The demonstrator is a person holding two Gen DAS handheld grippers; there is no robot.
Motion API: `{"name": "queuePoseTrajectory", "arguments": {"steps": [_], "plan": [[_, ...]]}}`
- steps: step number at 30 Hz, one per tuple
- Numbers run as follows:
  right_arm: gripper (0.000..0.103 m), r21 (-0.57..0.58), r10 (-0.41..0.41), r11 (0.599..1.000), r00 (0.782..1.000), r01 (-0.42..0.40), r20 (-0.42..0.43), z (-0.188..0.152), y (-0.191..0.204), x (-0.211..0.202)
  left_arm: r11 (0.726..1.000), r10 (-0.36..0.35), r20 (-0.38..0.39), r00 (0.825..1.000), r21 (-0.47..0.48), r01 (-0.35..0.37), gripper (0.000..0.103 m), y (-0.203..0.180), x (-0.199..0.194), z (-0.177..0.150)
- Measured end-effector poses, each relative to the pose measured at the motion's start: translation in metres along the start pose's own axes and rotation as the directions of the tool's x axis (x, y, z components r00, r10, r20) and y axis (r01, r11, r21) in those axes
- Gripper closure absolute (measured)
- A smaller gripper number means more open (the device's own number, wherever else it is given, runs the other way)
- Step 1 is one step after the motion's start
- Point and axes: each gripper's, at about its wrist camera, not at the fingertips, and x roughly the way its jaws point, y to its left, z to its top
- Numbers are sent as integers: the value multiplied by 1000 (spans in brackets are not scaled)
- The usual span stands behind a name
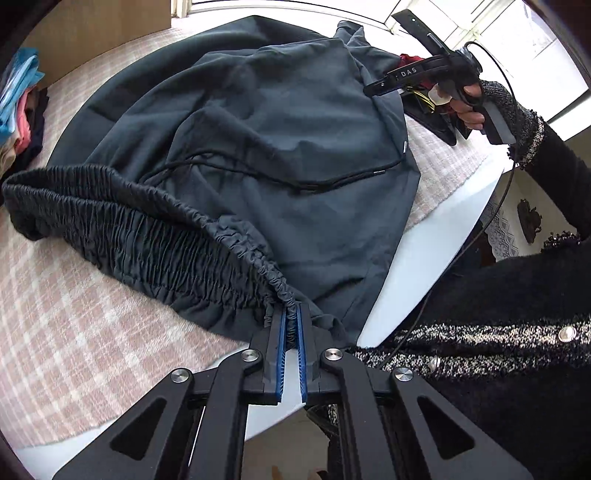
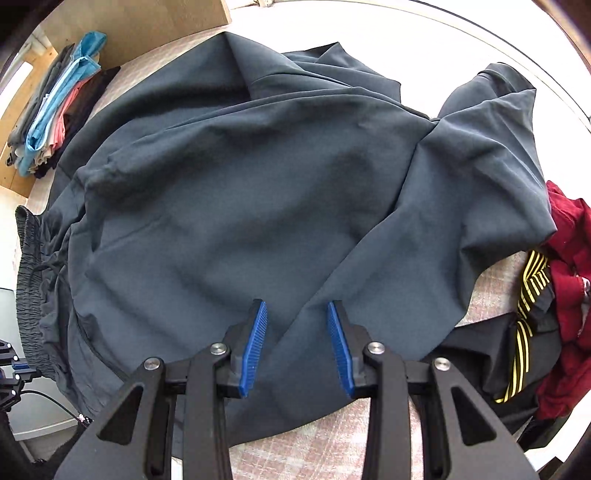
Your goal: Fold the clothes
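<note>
The table (image 1: pixel 424 266) fills both views, white at its edge and covered by a pink-and-white checked cloth (image 1: pixel 74 332). Spread across that cloth lie the dark grey trousers (image 2: pixel 258 203), wide and rumpled, legs running away toward the far side, one leg end bunched at the far right in the right wrist view. Their gathered elastic waistband (image 1: pixel 147 229) curves across the near left, and a thin black drawstring (image 1: pixel 295 182) trails loose over the fabric.

Off at the far left sits a stack of folded clothes (image 2: pixel 55 110), blue, pink and dark layers, up against a brown board (image 2: pixel 147 22). On the right, a heap of unfolded garments: something red (image 2: pixel 569 258) and a black piece with yellow stripes (image 2: pixel 528 314), the trousers overlapping its edge.

The person's black sleeve (image 1: pixel 517 295) with speckled trim crosses the right of the left wrist view.

Now the left gripper (image 1: pixel 291 325): blue pads almost together, pinching the end of the waistband tight. The right gripper (image 2: pixel 297 332), held in a hand (image 1: pixel 469 107), stands partly open over the trouser fabric; cloth lies between and under the pads, but they aren't pressing it.
</note>
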Motion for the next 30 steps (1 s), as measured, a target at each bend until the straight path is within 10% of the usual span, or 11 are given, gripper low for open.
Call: {"name": "queuePoseTrajectory", "arguments": {"steps": [6,10,17,22,26,30], "plan": [[69,-4,-1,1000,1000,1,10,9,-12,-13,923,141,-25,990,-358,-141,96,78,-37,-81],[69,-55,6,998,997,-1,78,44,-4,-34,860,117,175,978,-511,-11,45,134,-68,-56],[60,-13,72,997,984,-71,162,114,-10,-64,682,63,297,953,-709,176,40,218,-45,-6],[52,-100,-3,995,996,12,91,152,-4,-31,681,100,244,965,-724,113,44,224,-18,21],[52,-64,-104,992,994,105,21,169,-28,2,732,138,259,956,-677,78,91,215,-18,37],[46,-59,-97,994,995,97,0,171,-38,15,714,102,319,942,-683,154,92,219,-31,34]]}}
